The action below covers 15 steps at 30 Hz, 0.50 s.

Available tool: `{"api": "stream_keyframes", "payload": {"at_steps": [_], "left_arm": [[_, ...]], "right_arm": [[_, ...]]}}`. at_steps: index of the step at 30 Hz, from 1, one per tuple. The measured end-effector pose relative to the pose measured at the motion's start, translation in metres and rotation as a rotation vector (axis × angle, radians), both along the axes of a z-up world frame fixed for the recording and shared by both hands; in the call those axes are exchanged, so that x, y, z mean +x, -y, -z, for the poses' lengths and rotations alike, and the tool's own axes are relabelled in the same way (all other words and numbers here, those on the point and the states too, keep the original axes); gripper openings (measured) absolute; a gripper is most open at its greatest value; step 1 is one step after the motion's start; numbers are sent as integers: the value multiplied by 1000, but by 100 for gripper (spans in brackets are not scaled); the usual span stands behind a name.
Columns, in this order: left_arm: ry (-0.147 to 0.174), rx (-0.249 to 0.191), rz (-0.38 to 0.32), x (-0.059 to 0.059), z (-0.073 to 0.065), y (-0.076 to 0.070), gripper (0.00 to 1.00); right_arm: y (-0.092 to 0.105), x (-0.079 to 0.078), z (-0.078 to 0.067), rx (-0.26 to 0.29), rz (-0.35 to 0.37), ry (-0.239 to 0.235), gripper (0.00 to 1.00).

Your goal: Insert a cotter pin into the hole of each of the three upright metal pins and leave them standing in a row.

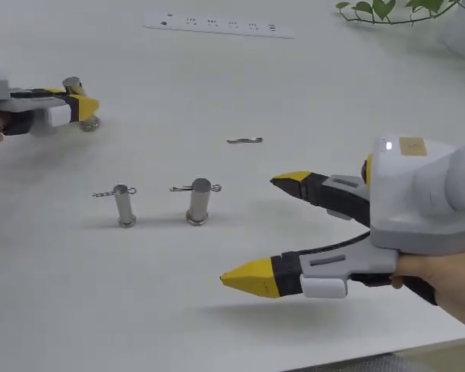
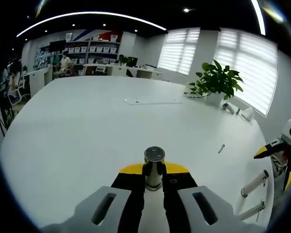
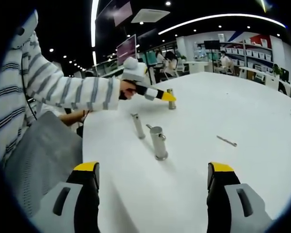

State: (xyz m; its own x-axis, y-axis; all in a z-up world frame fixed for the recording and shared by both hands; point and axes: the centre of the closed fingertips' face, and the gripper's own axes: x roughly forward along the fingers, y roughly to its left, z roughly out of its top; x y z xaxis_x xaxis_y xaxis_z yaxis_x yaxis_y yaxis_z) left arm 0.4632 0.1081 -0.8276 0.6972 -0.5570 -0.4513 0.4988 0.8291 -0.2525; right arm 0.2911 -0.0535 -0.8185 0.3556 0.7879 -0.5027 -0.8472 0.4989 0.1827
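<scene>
My left gripper (image 1: 85, 107) is at the far left of the white table, shut on an upright metal pin (image 1: 72, 85); in the left gripper view that pin (image 2: 154, 167) stands clamped between the yellow-tipped jaws (image 2: 154, 171). Two more upright pins (image 1: 124, 205) (image 1: 199, 200) stand side by side mid-table, each with a cotter pin through its hole. A loose cotter pin (image 1: 244, 140) lies flat behind them. My right gripper (image 1: 256, 230) hovers open at the right, its jaws wide apart and empty (image 3: 154, 168), pointing toward the two pins (image 3: 158, 141) (image 3: 138, 125).
A white power strip (image 1: 217, 25) lies at the table's far edge, with a potted plant (image 1: 387, 9) at the far right corner. A person's striped sleeve (image 3: 63, 90) reaches in with the left gripper. Office desks and shelves stand in the background.
</scene>
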Motion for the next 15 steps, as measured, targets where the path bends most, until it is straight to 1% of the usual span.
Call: {"api": "stream_keyframes", "payload": {"at_steps": [1,4,5,7,9,10,12,13,14,15], "left_arm": [[-6,0,-5,-1,0,0,11],[0,18,7,-8,-2,2,11],[1,18,9,-10,-3,3,11],[15,21,13,-8,-5,2,11],[25,34,23,-10,-9,2,11],[27,41,28,-15,-14,5,11],[38,41,23,-21,-22,8,11],[40,42,19,-23,-24,8,11],[45,52,12,-20,-26,1,11],[49,58,10,-20,-27,-2,11]], "right_arm": [[0,0,0,1,2,1,93],[1,1,-1,4,3,0,93],[1,2,0,5,3,1,93],[2,2,0,4,3,0,93],[2,3,0,5,8,1,93],[2,3,-1,7,9,2,93],[1,3,-3,14,9,8,93],[1,3,-3,15,9,9,93],[0,3,-4,17,6,11,93],[0,2,-5,19,4,13,93]]}}
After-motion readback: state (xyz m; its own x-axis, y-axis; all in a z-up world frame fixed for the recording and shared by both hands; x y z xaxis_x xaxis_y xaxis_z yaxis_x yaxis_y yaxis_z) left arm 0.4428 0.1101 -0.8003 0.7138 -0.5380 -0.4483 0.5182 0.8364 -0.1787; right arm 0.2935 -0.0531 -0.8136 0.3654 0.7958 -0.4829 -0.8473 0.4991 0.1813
